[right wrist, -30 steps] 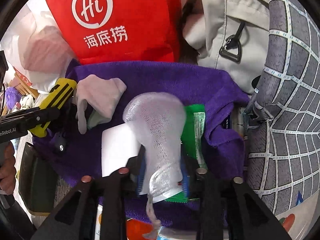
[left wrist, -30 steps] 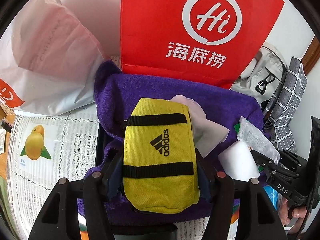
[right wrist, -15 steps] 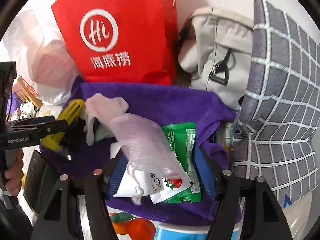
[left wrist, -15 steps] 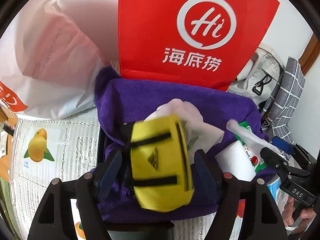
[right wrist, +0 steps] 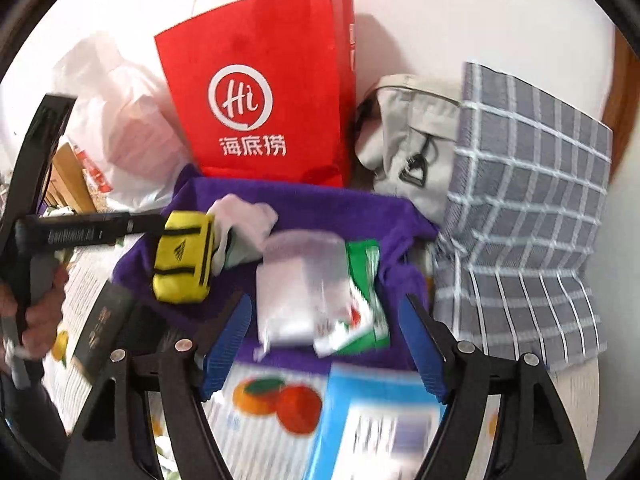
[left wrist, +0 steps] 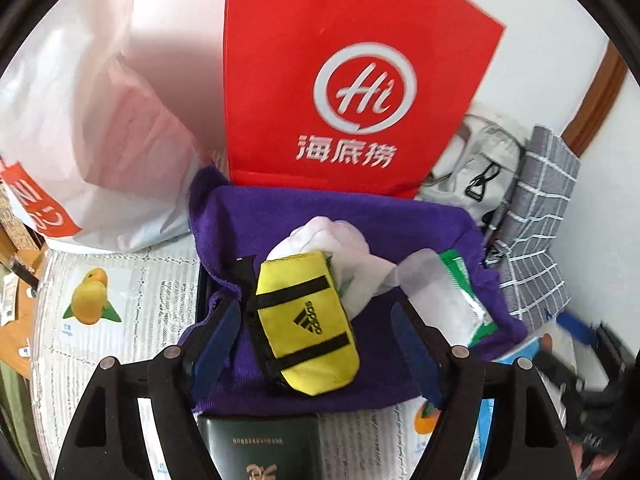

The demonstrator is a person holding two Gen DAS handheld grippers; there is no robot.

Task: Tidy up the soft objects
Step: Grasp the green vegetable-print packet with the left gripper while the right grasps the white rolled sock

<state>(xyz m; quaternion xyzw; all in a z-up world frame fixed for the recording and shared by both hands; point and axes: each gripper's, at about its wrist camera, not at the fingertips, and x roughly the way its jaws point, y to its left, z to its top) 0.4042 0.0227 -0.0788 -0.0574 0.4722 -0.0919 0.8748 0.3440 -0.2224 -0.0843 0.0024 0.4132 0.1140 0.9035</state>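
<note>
The yellow pouch (left wrist: 306,322) with black straps lies tilted on the purple towel (left wrist: 276,216), between the spread blue pads of my left gripper (left wrist: 316,344); the pads do not touch it. Behind the pouch sits a crumpled white cloth (left wrist: 332,236). In the right wrist view, a white mesh bag (right wrist: 298,288) rests on the purple towel (right wrist: 320,208), partly over a green packet (right wrist: 370,280). My right gripper (right wrist: 326,320) hovers just in front of the bag, jaws opening, pressing on nothing. The yellow pouch (right wrist: 182,258) shows at the left there.
A red paper bag (left wrist: 352,80) stands behind the towel, a white plastic bag (left wrist: 100,128) to its left, a grey backpack (right wrist: 404,136) and checked grey cloth (right wrist: 528,208) to the right. A dark booklet (left wrist: 260,444) and a blue booklet (right wrist: 376,420) lie in front.
Both grippers let go. The yellow pouch dropped onto the towel and tilted; the mesh bag fell flat over the green packet. Both grippers pulled back and up, the right one farther.
</note>
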